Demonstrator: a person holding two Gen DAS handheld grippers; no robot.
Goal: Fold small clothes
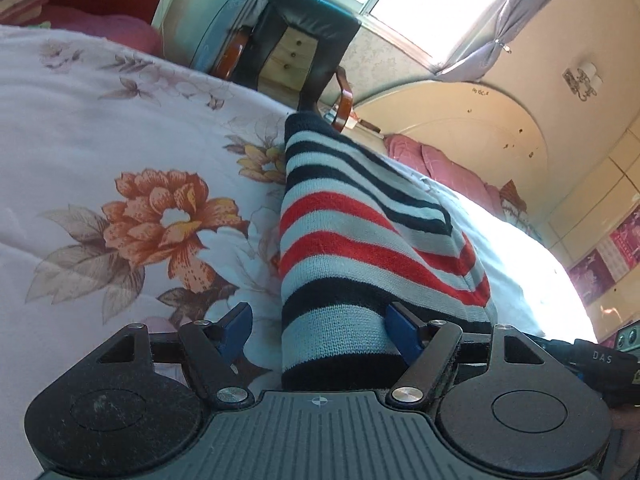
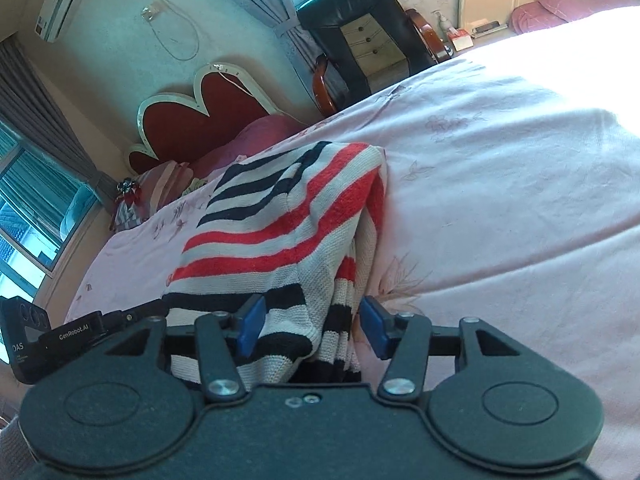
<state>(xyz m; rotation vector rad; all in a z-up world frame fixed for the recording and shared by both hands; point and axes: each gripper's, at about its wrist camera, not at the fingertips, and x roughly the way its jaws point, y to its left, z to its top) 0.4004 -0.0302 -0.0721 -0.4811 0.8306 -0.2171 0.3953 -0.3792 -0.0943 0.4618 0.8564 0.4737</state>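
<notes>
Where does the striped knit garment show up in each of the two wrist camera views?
Left wrist view: the navy, white and red striped knit garment fills the centre, running from the tool up toward the top.
Right wrist view: it lies centre-left, bunched above the tool.
Shared landmark: the black leather chair with wooden arms.

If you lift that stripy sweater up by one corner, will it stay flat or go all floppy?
Probably floppy: the striped sweater is soft knit and already sags in loose folds on the flowered bedsheet. It likely won't slip much, since the knit looks fuzzy. It should be light, being small.
</notes>
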